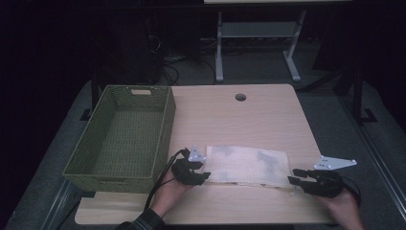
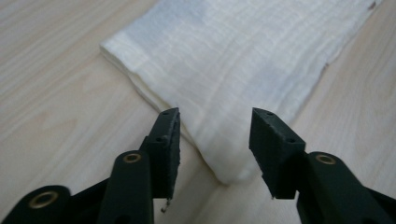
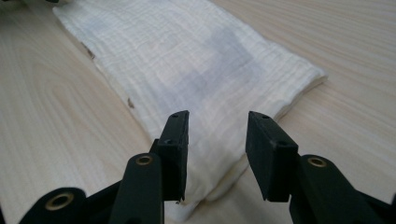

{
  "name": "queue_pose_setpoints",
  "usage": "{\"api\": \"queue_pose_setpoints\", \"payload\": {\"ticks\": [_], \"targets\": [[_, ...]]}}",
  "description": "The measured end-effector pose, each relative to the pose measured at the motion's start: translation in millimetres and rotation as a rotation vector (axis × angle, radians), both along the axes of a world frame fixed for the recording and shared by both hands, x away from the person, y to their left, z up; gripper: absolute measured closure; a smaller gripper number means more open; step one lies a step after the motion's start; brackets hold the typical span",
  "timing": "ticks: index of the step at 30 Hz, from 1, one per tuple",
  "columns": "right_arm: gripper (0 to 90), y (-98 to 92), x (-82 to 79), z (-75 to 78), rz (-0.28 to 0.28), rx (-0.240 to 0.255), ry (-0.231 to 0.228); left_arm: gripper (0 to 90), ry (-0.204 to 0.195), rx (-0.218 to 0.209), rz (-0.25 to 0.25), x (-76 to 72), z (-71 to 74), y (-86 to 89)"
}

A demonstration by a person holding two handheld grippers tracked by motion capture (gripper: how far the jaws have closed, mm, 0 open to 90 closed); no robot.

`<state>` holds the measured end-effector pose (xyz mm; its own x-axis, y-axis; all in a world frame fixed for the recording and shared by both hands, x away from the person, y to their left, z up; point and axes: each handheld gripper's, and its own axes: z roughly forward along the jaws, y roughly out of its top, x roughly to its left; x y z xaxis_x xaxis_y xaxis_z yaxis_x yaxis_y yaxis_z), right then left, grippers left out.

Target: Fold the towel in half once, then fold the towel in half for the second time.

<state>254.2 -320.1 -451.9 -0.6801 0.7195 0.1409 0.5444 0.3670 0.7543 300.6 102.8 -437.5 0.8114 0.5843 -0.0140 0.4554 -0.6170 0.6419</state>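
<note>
A folded cream cloth (image 1: 249, 166) lies flat on the desk (image 1: 239, 120), near its front edge, just right of the green woven basket (image 1: 122, 136). The left tongs (image 1: 205, 176) sit at the cloth's left end and the right tongs (image 1: 293, 180) at its right end. Both are spread, pinching nothing: in the left gripper view the jaws straddle a near corner of the cloth (image 2: 224, 84) without pressing it, and in the right gripper view the jaws stand apart over the cloth (image 3: 187, 70) the same way. The step in hand looks like taking hold of both ends. To do it well, each pair should slide low along the desk so 1 jaw goes under all the folded layers, then close on both ends together so the fold stays neat.
</note>
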Motion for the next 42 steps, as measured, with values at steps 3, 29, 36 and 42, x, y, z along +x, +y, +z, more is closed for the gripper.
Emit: {"api": "queue_pose_setpoints", "payload": {"ticks": [3,29,36,42], "targets": [[58.8,2.0,8.1,1.3,-0.011,-0.003,-0.008,50.1,-0.001,-0.033,0.018,8.0,2.2,-1.0],[61.8,0.7,92.4,-6.0,-0.111,-0.016,-0.025,51.1,-0.035,-0.055,0.168,90.6,-0.1,-11.2],[63.0,1.8,101.0,-21.2,-0.109,-0.058,0.046,51.1,-0.031,-0.054,0.184,96.3,-5.6,-9.7],[69.8,2.7,98.4,-24.7,-0.101,-0.059,0.015,51.1,-0.013,-0.051,0.186,99.3,-10.4,-9.5]]}}
